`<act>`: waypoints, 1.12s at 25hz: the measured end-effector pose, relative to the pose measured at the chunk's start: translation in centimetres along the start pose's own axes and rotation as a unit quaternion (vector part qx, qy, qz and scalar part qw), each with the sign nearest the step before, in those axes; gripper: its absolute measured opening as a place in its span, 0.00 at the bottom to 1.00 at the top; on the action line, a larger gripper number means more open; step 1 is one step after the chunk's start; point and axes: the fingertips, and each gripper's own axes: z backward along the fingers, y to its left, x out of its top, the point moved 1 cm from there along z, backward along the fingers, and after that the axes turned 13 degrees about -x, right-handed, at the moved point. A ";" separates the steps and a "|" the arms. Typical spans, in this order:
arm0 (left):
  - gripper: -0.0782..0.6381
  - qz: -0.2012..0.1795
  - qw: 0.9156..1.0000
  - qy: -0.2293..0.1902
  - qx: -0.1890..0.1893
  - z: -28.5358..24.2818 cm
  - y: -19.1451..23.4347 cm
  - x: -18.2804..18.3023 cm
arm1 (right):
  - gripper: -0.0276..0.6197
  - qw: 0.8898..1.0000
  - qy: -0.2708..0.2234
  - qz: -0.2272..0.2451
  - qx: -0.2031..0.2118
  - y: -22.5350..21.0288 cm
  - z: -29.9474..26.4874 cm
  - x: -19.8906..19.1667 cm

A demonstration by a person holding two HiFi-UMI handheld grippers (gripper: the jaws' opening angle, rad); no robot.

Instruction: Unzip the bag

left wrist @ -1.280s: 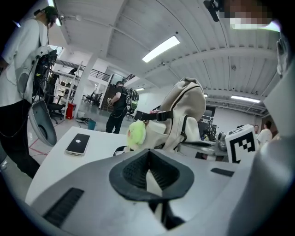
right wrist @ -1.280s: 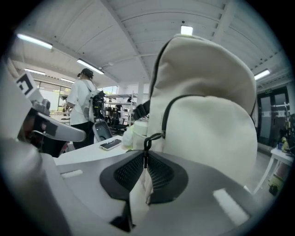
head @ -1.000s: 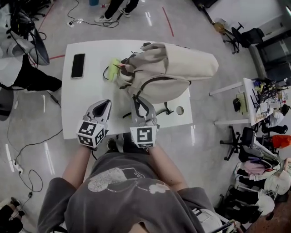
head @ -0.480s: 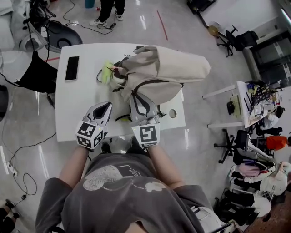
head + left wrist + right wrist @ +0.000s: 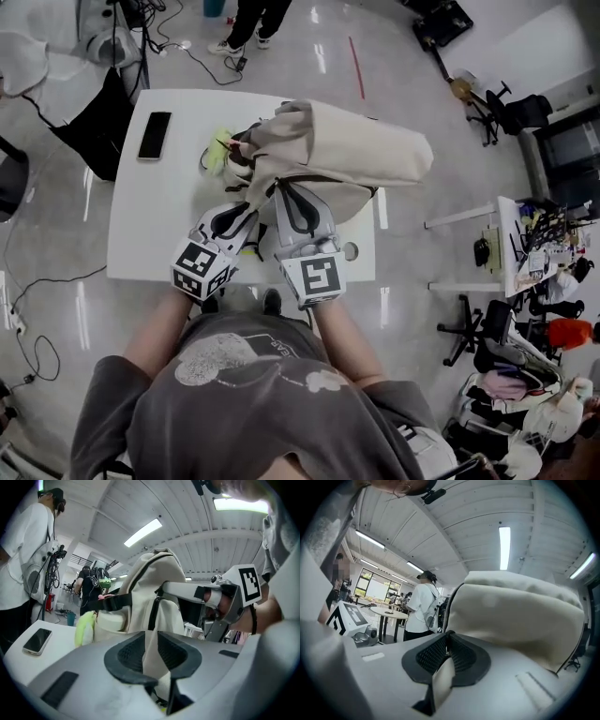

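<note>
My right gripper (image 5: 446, 654) is clamped shut on a cream strap (image 5: 440, 686) of the bag, and the strap's loose end trails back toward me between the pads. My left gripper (image 5: 151, 652) has just been opening its jaws. They stand apart with a cream strip (image 5: 153, 663) of the bag hanging between them, and the pads do not press on it.

The bag (image 5: 356, 150) sits on the white table (image 5: 159, 216) just beyond my fingertips, its bulk stretching off to my right. I cannot find a zipper pull in either gripper view. So my first worry is that my left jaws close where they are and catch only cloth, which opens nothing.

My second worry is my right hold. It is a thin pinch on a smooth strap, and a hard tug could slide it out, or drag the whole bag instead of bracing it.

Farther off, a yellow-green soft thing (image 5: 221, 148) lies against the bag's far end and a phone (image 5: 155, 135) lies beyond it. If the bag drags that way, it could shove them along the table.
</note>
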 end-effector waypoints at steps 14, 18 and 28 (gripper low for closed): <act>0.20 -0.033 0.997 -0.006 0.065 -4.5 -0.5 2.4 | 0.08 0.999 -0.020 -0.017 0.028 -3.7 1.4 0.6; 0.17 -0.033 0.997 -0.012 0.069 -4.5 -0.9 2.2 | 0.08 0.999 -0.019 -0.026 0.016 -6.1 1.9 -0.1; 0.16 -0.020 0.996 -0.024 0.083 -3.8 -0.8 2.0 | 0.08 0.998 -0.009 -0.037 -0.041 -12.0 3.5 -2.4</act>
